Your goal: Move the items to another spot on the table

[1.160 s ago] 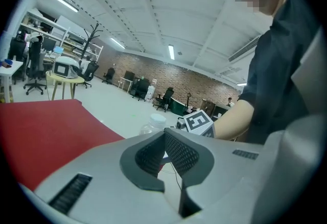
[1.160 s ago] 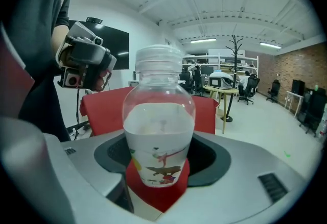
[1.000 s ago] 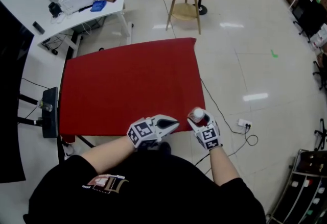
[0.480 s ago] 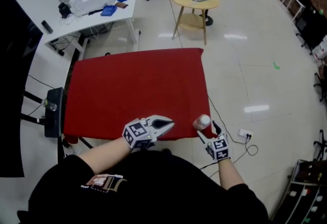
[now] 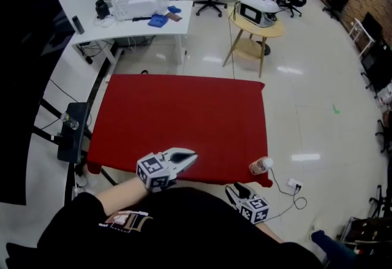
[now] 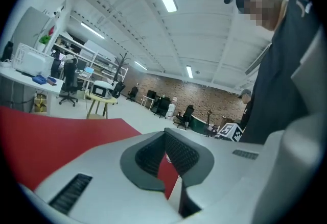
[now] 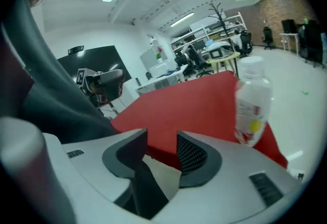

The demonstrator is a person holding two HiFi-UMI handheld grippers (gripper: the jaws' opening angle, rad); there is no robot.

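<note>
While the left gripper (image 5: 191,155) hovers over the near edge of the red table (image 5: 184,108), its jaws sit closed together on nothing; further right, the right gripper (image 5: 236,189) hangs just off that edge, its jaws apart, having just been closing, with nothing between them; the small bottle (image 5: 260,166) stands upright on the near right corner, near that gripper but untouched.
</note>
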